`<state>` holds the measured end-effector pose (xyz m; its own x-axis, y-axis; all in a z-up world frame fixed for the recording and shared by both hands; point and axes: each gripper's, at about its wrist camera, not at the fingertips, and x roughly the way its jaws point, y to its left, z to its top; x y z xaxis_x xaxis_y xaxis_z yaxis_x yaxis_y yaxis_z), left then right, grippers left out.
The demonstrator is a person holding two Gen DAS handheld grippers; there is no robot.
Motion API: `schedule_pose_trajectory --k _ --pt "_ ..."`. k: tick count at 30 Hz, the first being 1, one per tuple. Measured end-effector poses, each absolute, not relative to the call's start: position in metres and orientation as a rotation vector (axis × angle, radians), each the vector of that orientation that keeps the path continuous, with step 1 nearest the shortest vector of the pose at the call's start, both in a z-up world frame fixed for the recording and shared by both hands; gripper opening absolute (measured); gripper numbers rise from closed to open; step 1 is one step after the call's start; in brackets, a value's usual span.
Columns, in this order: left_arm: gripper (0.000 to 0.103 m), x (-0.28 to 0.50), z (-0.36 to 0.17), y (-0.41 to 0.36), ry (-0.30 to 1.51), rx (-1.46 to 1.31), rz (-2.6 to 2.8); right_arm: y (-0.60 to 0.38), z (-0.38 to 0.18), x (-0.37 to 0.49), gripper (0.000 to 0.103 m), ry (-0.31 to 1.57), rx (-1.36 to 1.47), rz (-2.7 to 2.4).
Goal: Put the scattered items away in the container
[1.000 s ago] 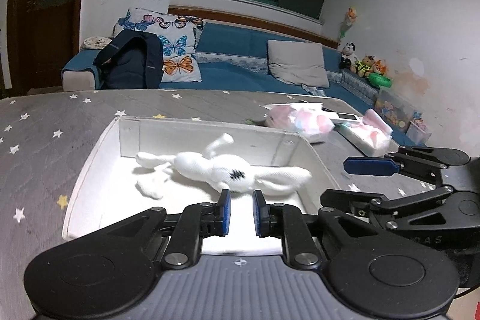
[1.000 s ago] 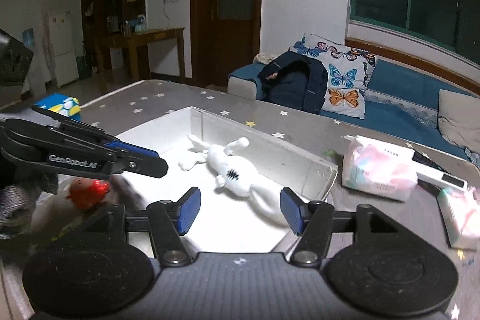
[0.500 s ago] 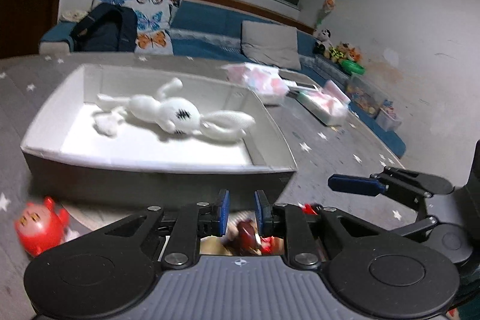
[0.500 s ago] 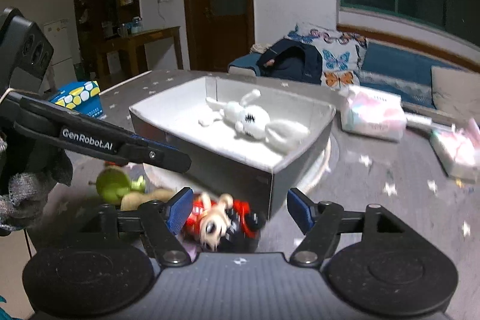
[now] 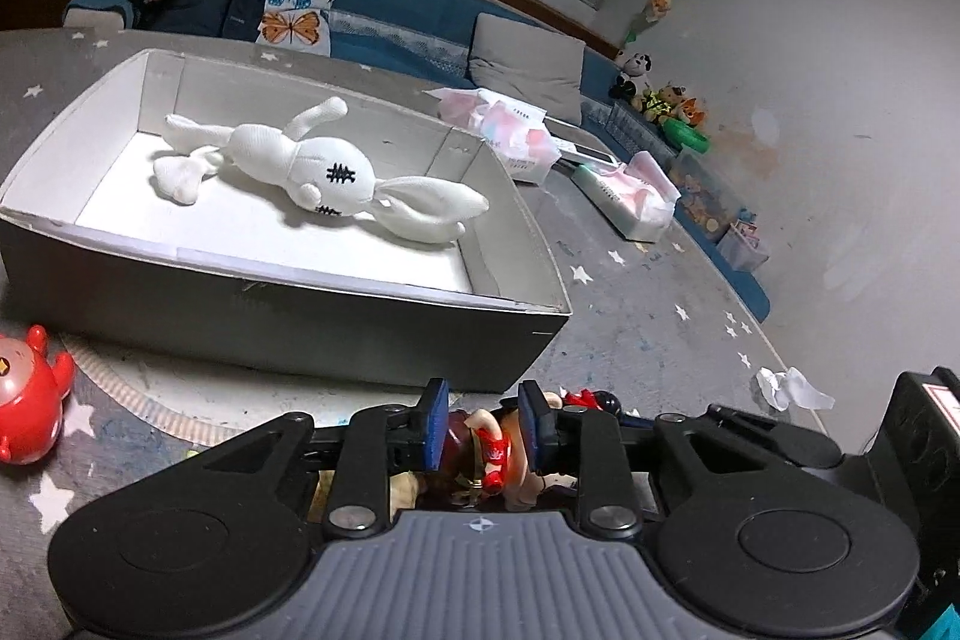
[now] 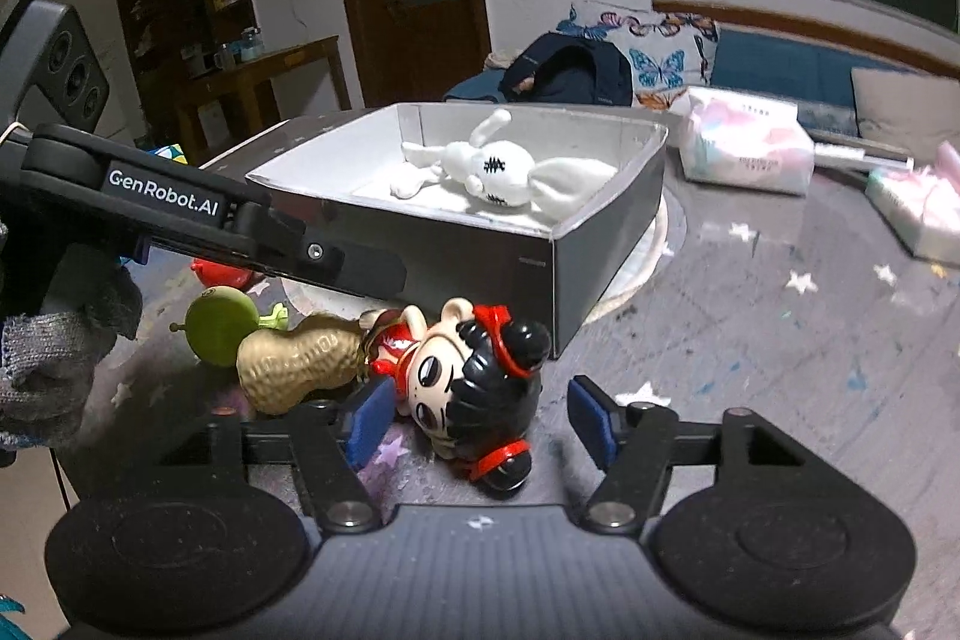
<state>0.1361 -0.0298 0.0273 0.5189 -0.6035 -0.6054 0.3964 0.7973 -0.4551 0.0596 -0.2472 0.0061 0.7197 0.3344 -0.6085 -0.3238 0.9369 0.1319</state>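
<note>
A grey box [image 5: 372, 322] with a white inside holds a white plush rabbit [image 5: 312, 166]; it also shows in the right wrist view [image 6: 600, 244]. A doll with black hair and a red dress [image 6: 474, 382] lies on the table in front of the box. My right gripper [image 6: 480, 421] is open with the doll's head between its fingers. My left gripper [image 5: 483, 430] hangs low over the doll's body [image 5: 486, 451], jaws narrow and on either side of it, and I cannot tell whether they grip it. A gold peanut toy [image 6: 294, 361] and a green toy [image 6: 219, 325] lie left of the doll.
A red round toy [image 5: 27, 403] lies on the table left of the box. Tissue packs [image 6: 744, 148] sit behind the box to the right. A crumpled paper [image 5: 789, 388] lies at the table's right edge. A sofa with cushions stands behind.
Both grippers dropped from above the box to table level in front of it. The doll came between the right fingers; the left jaws now sit around its body.
</note>
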Motion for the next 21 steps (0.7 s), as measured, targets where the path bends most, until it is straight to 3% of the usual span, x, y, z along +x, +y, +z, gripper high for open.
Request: schedule_pose_trajectory --k 11,21 --pt "0.03 0.147 0.016 -0.025 0.887 -0.375 -0.617 -0.244 -0.002 0.063 0.054 0.689 0.078 0.362" --pt "0.033 0.15 0.013 -0.024 0.891 -0.419 -0.609 -0.246 -0.006 0.067 0.053 0.7 0.111 0.356"
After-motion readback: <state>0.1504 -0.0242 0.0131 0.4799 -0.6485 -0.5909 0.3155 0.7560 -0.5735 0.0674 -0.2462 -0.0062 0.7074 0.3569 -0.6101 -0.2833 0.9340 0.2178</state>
